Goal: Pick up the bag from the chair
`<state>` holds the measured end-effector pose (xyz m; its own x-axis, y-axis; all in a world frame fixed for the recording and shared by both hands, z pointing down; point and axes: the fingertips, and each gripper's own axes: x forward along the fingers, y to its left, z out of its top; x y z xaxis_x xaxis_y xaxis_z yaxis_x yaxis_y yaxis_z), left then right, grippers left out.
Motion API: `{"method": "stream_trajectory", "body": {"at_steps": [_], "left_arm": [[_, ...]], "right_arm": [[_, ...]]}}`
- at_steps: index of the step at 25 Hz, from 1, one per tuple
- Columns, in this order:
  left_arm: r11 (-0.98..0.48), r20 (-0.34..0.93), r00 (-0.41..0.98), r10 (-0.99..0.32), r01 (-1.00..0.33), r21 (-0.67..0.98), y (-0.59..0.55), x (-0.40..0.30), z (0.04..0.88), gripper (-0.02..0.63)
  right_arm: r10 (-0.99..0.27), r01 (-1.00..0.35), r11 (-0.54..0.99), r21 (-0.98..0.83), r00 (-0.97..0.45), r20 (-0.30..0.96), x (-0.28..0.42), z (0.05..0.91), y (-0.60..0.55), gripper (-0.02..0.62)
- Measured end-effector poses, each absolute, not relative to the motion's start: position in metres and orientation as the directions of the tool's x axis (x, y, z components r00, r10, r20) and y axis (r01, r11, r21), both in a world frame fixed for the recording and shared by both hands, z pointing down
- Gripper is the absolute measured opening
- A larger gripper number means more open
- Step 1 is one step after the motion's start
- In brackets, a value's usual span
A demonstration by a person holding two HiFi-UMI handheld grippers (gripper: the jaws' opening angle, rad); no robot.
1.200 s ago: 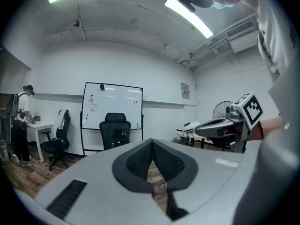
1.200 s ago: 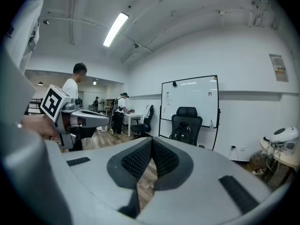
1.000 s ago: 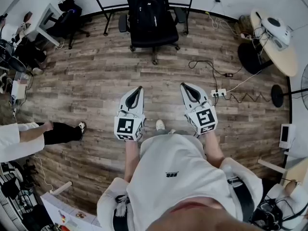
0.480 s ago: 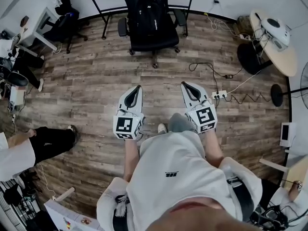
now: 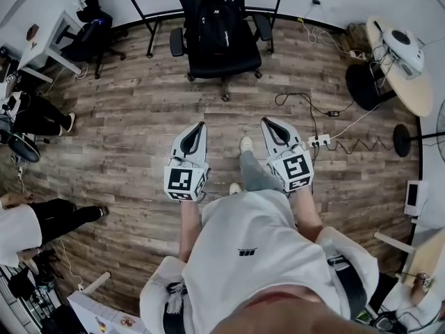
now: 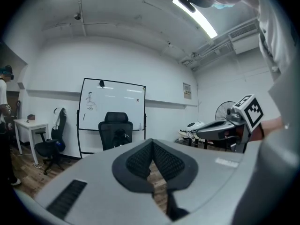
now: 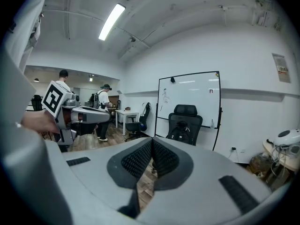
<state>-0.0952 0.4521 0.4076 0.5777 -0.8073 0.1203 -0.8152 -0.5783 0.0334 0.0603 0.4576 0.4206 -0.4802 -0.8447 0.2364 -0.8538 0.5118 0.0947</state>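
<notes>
I hold both tools out ahead of me at waist height. My left gripper (image 5: 200, 128) has its jaws pressed together at the tips, and nothing sits between the black, finely ribbed pads. A narrow slit below the tips shows floor. My right gripper (image 5: 265, 124) is closed in the same way, pad against pad and empty. Each has a smooth grey moulded shell that tapers to a point, with a white cube printed with black square markers at the rear. The two are level with each other and apart, and my grey-trousered leg and pale shoe (image 5: 246, 145) are on the floor between them.

The bag (image 5: 217, 16) is a black fabric backpack with soft, rounded shoulders. It stands upright on the seat of a black office chair (image 5: 224, 56), leaning against the high backrest. The chair is well ahead of both grippers, on a star base with castors, in front of a framed whiteboard (image 6: 112, 111) on black legs.

The floor (image 5: 139, 117) is wood-look planking in mixed brown and grey. To my right, a white power strip (image 5: 318, 139) lies on it with thin black cables curling away. Beyond that is the curved edge of a pale wooden desk (image 5: 411, 92). At far left, a person in black trousers (image 5: 62, 218) stands beside me.
</notes>
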Motion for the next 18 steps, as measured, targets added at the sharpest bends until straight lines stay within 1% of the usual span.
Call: {"method": "stream_trajectory", "body": {"at_steps": [18], "left_arm": [[-0.540, 0.152, 0.537, -0.830, -0.841, 0.026, 0.296, -0.064, 0.405, -0.005]], "right_arm": [[-0.780, -0.800, 0.597, 0.056, -0.564, 0.272, 0.079, 0.427, 0.288, -0.005]]}}
